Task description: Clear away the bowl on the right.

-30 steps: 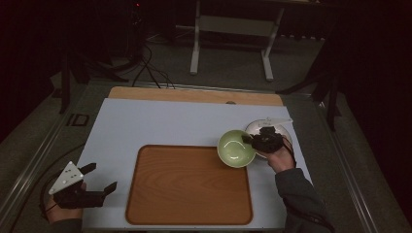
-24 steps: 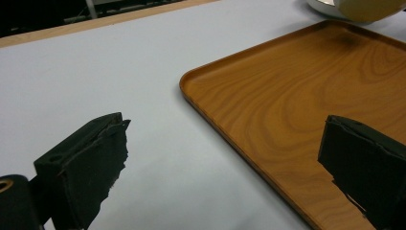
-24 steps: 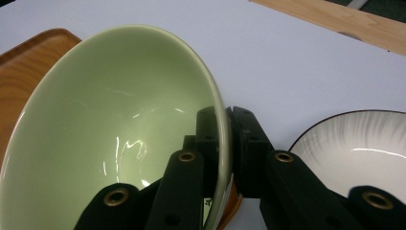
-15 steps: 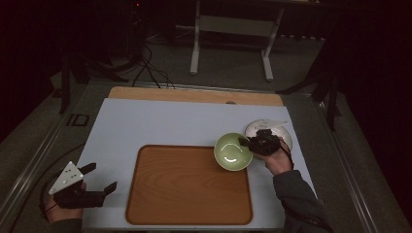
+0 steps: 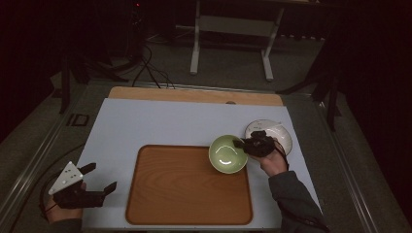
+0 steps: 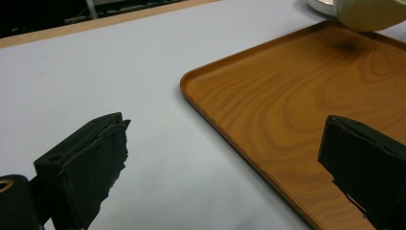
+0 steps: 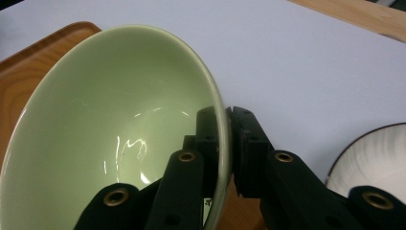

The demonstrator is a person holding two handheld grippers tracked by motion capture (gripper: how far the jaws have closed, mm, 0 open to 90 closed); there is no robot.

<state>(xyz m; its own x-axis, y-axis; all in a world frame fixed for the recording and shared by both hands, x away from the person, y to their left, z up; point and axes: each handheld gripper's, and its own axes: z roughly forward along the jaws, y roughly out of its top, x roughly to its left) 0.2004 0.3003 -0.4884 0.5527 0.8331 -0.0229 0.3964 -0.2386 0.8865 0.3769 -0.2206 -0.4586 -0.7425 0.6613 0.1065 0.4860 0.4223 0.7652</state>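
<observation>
Right hand-held gripper (image 5: 241, 144) pinches the empty green bowl's (image 5: 227, 154) rim above the tray (image 5: 184, 187); left one (image 5: 99, 178) gapes wide

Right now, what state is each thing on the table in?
Green bowl: empty, rim pinched by right hand-held gripper, over tray's corner.
White plate: flat on mat, empty.
Wooden tray: flat, nothing resting on it.
Left hand-held gripper: open, holding nothing.
</observation>
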